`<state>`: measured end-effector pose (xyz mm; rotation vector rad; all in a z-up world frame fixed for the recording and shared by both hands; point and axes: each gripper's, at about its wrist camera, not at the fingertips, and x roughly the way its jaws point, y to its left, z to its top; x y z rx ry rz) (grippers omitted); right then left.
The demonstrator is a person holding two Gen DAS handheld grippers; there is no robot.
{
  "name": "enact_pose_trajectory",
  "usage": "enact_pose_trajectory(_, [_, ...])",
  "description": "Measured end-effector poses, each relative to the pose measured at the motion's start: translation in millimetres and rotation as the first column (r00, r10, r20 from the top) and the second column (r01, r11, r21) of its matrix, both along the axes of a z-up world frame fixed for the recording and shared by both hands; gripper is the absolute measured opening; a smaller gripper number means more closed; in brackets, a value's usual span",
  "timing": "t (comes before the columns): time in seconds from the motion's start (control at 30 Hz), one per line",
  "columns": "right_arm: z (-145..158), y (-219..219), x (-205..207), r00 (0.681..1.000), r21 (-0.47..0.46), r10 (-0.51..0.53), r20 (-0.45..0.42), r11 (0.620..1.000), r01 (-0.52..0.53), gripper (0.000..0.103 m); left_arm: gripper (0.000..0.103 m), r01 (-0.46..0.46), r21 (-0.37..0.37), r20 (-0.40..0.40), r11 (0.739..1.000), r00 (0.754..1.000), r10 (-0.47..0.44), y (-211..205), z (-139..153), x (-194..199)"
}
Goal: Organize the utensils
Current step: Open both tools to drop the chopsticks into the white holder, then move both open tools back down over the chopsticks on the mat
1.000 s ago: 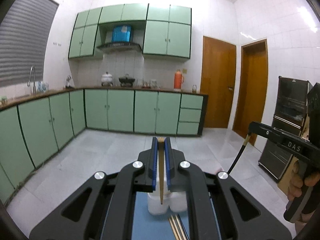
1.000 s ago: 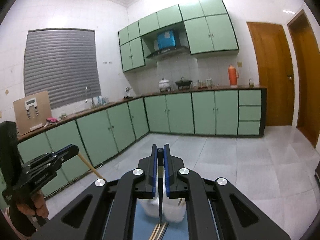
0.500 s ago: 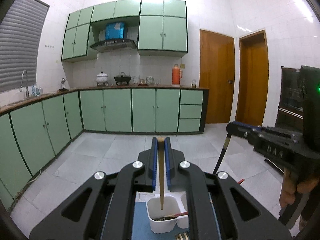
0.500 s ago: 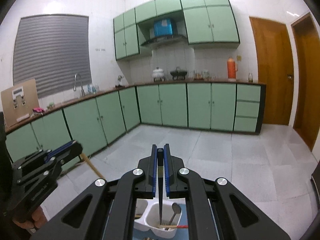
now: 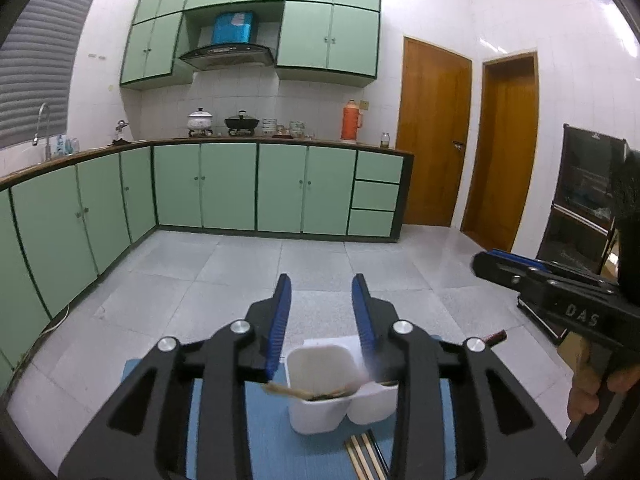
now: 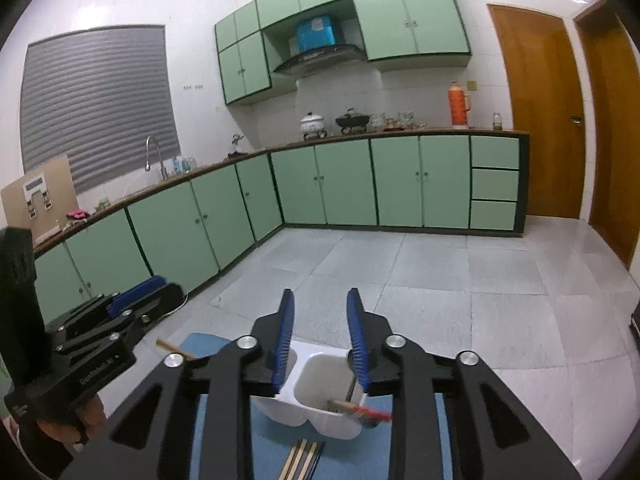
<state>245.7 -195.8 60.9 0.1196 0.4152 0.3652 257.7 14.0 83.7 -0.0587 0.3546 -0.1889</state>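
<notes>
A white two-cup utensil holder (image 5: 320, 392) stands on a blue mat (image 5: 264, 432); it also shows in the right wrist view (image 6: 324, 396). My left gripper (image 5: 322, 284) is open above its left cup, where a wooden chopstick (image 5: 288, 391) lies tilted across the rim, blurred. My right gripper (image 6: 318, 298) is open above the right cup, which holds a red-handled utensil (image 6: 366, 411) and a spoon. Several chopsticks (image 6: 300, 460) lie on the mat in front of the holder.
The other gripper shows at the right edge of the left wrist view (image 5: 560, 300) and at the left of the right wrist view (image 6: 92, 340). Green cabinets (image 5: 224, 188), a tiled floor (image 5: 320, 264) and wooden doors (image 5: 436, 132) lie beyond.
Both grippers opened and let go of their chopsticks, which dropped into the holder. The left one's chopstick now leans across the left cup's rim.
</notes>
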Motion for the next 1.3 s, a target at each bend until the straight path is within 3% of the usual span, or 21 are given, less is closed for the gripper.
enact_pose_trajectory(0.07, [-3.7,-5.9,-18.4,1.0,0.01,-0.016,0.014,1.0,0.016,0.039,0.041,-0.032,-0.032,0.017,0.999,0.999,0.033,6.5,-3.2,-19.2])
enact_pose_trajectory(0.23, [-24.8,-16.4,-67.2,0.998,0.018,-0.056,0.039,0.998,0.055,0.061,0.068,-0.081,-0.072,0.032,0.994,0.996,0.084,13.6,-21.3,-67.0])
enact_pose_trajectory(0.3, [-40.6,-18.7,-84.4,0.997,0.024,-0.079,0.018,0.997,0.079,0.081,0.08,-0.085,-0.063,0.018,0.994,0.996,0.086,11.6,-32.8,-82.6])
enact_pose_trajectory(0.37, [-57.5,-20.5,-100.5,0.995,0.028,-0.105,0.002,0.994,0.105,0.091,0.085,-0.081,-0.044,-0.003,0.996,0.997,0.081,7.6,-45.8,-96.4])
enact_pose_trajectory(0.47, [-82.6,-19.7,-119.5,0.992,0.002,-0.125,-0.035,0.992,0.125,0.097,0.089,-0.08,-0.013,-0.03,0.997,0.996,0.079,6.5,-65.0,-113.8])
enact_pose_trajectory(0.93, [-171.8,-2.1,-168.4,0.968,-0.077,-0.112,-0.226,0.992,0.097,0.096,0.091,-0.066,0.092,-0.217,0.994,0.972,0.084,8.0,-145.2,-156.4])
enact_pose_trajectory(1.13, [-199.1,8.2,-173.0,0.948,-0.099,-0.089,-0.305,0.993,0.061,0.075,0.091,-0.073,0.109,-0.273,0.991,0.957,0.101,13.8,-163.5,-163.2])
enact_pose_trajectory(1.3, [-213.0,24.8,-176.6,0.933,-0.119,-0.037,-0.359,0.993,-0.007,0.05,0.091,-0.083,0.114,-0.303,0.99,0.946,0.114,16.6,-171.1,-165.1])
